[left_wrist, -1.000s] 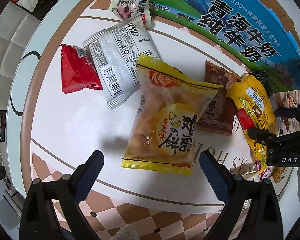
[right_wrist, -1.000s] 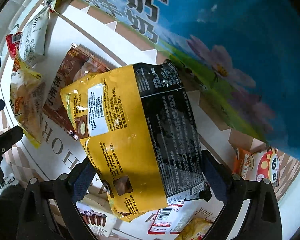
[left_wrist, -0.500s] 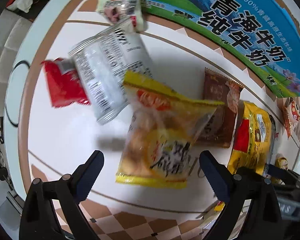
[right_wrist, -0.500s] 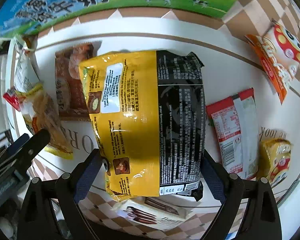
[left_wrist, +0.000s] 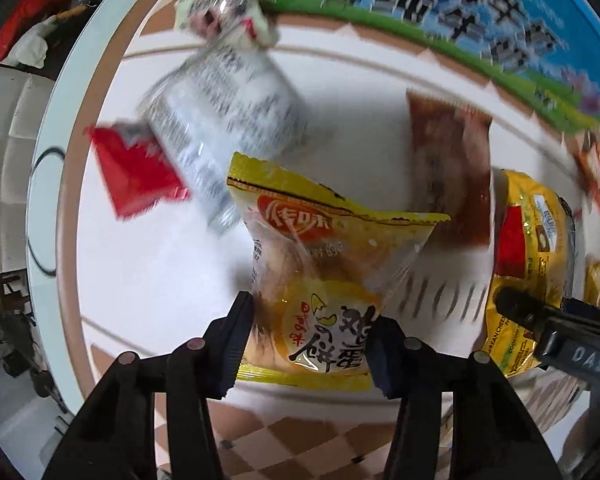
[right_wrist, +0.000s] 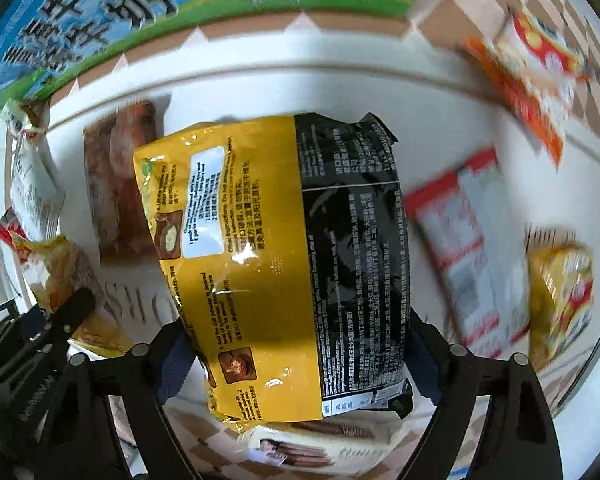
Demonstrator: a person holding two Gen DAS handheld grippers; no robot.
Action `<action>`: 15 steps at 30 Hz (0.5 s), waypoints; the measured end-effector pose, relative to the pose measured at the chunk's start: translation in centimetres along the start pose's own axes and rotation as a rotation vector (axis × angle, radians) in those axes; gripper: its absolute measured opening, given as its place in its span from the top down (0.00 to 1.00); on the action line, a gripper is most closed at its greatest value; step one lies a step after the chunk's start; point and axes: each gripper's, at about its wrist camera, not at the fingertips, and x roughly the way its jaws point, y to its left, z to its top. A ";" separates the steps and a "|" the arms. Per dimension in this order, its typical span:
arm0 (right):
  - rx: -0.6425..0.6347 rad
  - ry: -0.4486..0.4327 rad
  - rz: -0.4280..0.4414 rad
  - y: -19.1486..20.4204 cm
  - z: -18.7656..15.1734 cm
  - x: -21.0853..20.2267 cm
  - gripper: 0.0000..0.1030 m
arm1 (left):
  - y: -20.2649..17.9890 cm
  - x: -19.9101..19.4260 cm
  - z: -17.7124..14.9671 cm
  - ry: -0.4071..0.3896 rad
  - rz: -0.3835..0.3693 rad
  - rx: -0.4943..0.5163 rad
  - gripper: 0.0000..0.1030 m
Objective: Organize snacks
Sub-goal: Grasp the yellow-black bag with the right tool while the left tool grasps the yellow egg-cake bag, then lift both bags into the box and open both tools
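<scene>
Left claw [left_wrist: 306,346] now around egg-cake bag [left_wrist: 324,284].

Black left hand-held gripper [left_wrist: 308,344], navy ribbed pads [left_wrist: 236,344], round silver screws

On the table [left_wrist: 140,280], the egg-cake packet [left_wrist: 324,280] is set between the fingers of the left gripper [left_wrist: 308,344]. Behind it to the left a large packet [left_wrist: 228,120] is laid over a smaller packet [left_wrist: 136,172]. To its right a flat packet [left_wrist: 452,168] is placed before the milk carton [left_wrist: 480,12]. Farther right, the noodle bag [right_wrist: 284,256] is held in the right gripper [right_wrist: 296,364], with a flat wrapper [right_wrist: 468,240] to its right.
</scene>
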 end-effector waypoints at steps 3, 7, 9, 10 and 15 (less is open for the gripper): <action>0.024 0.037 0.020 -0.5 -0.9 -0.2 0.13 | 0.5 0.4 -1.3 0.012 0.010 0.012 0.52; 0.023 0.042 0.006 -0.6 -1.7 -0.8 0.13 | 0.4 1.2 -1.6 0.010 0.030 0.028 0.49; 0.026 0.033 -0.006 -1.0 -1.0 -1.5 0.13 | -0.1 1.5 -1.1 0.015 0.042 0.037 0.48; 0.030 0.033 -0.010 -0.7 -1.0 -1.7 0.12 | -0.3 1.7 -1.0 0.013 0.049 0.047 0.48; 0.027 0.031 -0.031 0.8 -2.3 -1.4 0.12 | -2.5 1.7 0.0 0.003 0.068 0.065 0.48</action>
